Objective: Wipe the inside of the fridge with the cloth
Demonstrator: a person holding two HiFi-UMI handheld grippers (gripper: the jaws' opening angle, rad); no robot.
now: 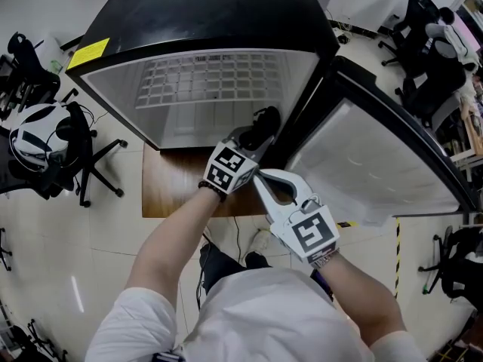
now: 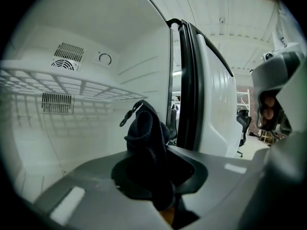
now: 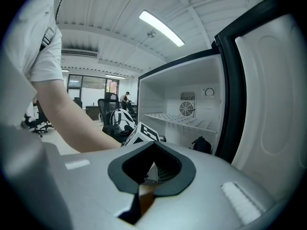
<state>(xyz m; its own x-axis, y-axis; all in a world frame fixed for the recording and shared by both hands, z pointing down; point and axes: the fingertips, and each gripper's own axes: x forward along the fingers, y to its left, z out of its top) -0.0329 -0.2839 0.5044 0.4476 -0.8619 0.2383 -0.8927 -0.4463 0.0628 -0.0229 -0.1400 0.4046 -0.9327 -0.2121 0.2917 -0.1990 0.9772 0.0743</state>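
Left gripper view: left gripper (image 1: 253, 137) is clamping the cloth (image 2: 144, 133) at the fridge's (image 2: 91, 143) mouth — wiping seemingly just starting; right gripper (image 3: 143, 188) is idling closed, empty.

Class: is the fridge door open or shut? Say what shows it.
Open. The door stands swung out to the right, its white inner lining exposed, and the wire shelf inside the fridge is visible.

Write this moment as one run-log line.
left gripper: shut on dark cloth | right gripper: shut, empty | fridge door: open
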